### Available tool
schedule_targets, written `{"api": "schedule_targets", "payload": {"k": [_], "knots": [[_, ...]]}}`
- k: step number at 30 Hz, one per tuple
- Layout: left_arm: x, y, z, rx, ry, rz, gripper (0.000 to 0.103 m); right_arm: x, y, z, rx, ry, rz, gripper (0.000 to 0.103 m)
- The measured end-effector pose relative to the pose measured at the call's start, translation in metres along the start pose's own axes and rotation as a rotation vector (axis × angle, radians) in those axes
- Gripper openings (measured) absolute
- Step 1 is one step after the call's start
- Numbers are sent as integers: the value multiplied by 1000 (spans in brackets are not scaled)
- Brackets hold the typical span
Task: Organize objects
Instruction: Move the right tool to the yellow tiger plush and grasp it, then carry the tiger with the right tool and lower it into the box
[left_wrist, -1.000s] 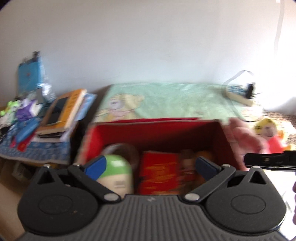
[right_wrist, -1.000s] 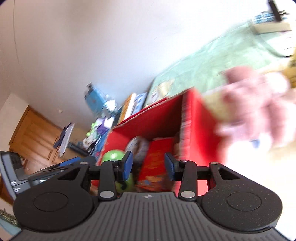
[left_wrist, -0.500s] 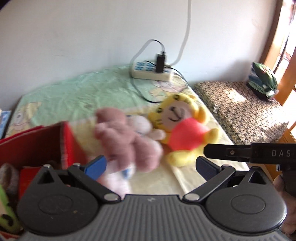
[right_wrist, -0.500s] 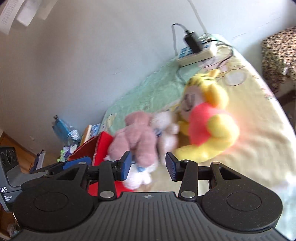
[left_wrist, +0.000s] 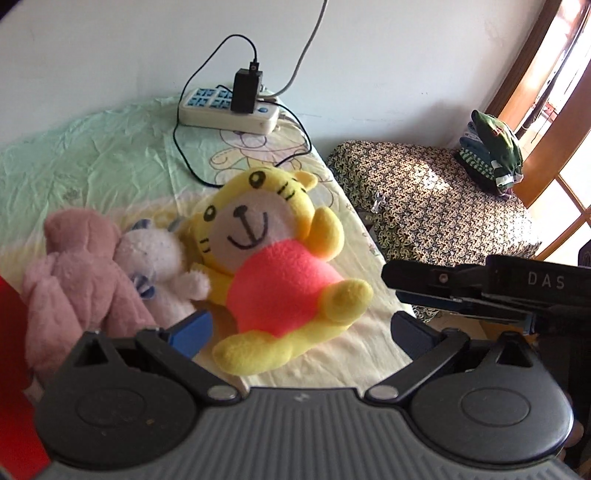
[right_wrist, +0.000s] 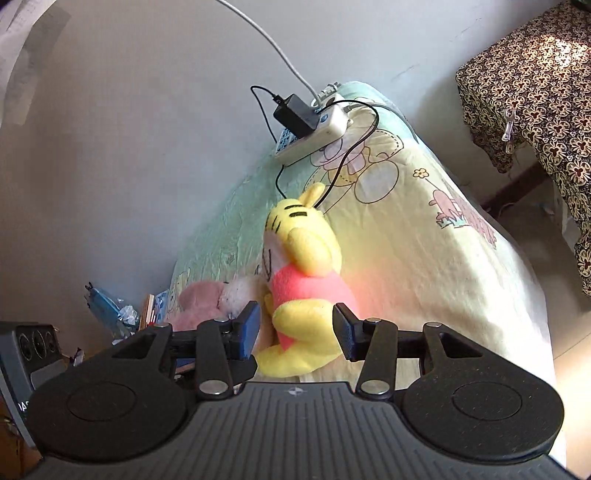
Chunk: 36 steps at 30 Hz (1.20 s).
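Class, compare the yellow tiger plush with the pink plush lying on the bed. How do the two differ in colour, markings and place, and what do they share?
The yellow tiger plush is yellow with a red belly; the pink plush is plain pink all over. The tiger shows a drawn face with stripes; no face shows on the pink one. The tiger lies right of the small white plush, the pink one left. Both are soft toys lying on the bedsheet.

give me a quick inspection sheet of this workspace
surface: bed sheet, pale green and yellow, cartoon print
job's things: yellow tiger plush on its back; white plush and pink plush pressed against its side; red box corner only
clutter: folded clothes on patterned cover
grippers: left claw open, empty; right claw open, jaws have just been opening, tiger's lower body between them, pads not pressing
cables: power strip with black adapter, black cord trailing to the tiger
surroundings: white wall, wooden door frame
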<state>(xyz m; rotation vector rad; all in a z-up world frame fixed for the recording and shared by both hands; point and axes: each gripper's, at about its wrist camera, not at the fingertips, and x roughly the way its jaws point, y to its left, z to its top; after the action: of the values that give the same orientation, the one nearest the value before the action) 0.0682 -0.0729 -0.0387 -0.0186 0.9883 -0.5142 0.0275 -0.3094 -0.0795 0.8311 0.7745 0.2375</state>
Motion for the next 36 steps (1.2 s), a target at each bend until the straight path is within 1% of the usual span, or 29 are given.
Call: {"api": "schedule_targets", "payload": {"k": [3, 6, 7, 8, 9, 11, 13, 16, 21, 23, 24, 26, 30, 36], "knots": [[19, 2, 4, -19, 22, -38, 102, 15, -13, 11, 37, 5, 17, 48], [38, 7, 7, -42, 47, -54, 102, 29, -24, 19, 90, 22, 46, 49], [43, 11, 7, -54, 51, -63, 102, 34, -27, 21, 100, 31, 60, 51], [47, 15, 8, -66, 56, -75, 102, 40, -29, 22, 105, 43, 71, 57], [53, 18, 9, -80, 65, -92, 103, 46, -29, 22, 106, 59, 76, 59], [62, 25, 11, -105, 85, -132, 103, 58, -29, 22, 97, 77, 67, 59], [70, 29, 12, -119, 100, -150, 103, 68, -29, 21, 89, 90, 66, 59], [75, 34, 14, -110, 95, -177, 103, 83, -32, 21, 87, 106, 55, 59], [79, 43, 14, -108, 96, -208, 103, 101, -39, 16, 140, 143, 110, 58], [79, 41, 13, -94, 97, -201, 102, 101, -38, 14, 148, 149, 133, 52], [79, 39, 12, -81, 99, -193, 100, 100, -36, 13, 146, 149, 144, 50], [77, 35, 10, -53, 95, -180, 100, 94, -31, 11, 133, 145, 160, 46], [67, 31, 7, -45, 81, -184, 100, 79, -23, 3, 111, 130, 163, 44], [35, 13, -2, -20, 36, -200, 100, 42, -10, -14, 98, 82, 172, 43]]}}
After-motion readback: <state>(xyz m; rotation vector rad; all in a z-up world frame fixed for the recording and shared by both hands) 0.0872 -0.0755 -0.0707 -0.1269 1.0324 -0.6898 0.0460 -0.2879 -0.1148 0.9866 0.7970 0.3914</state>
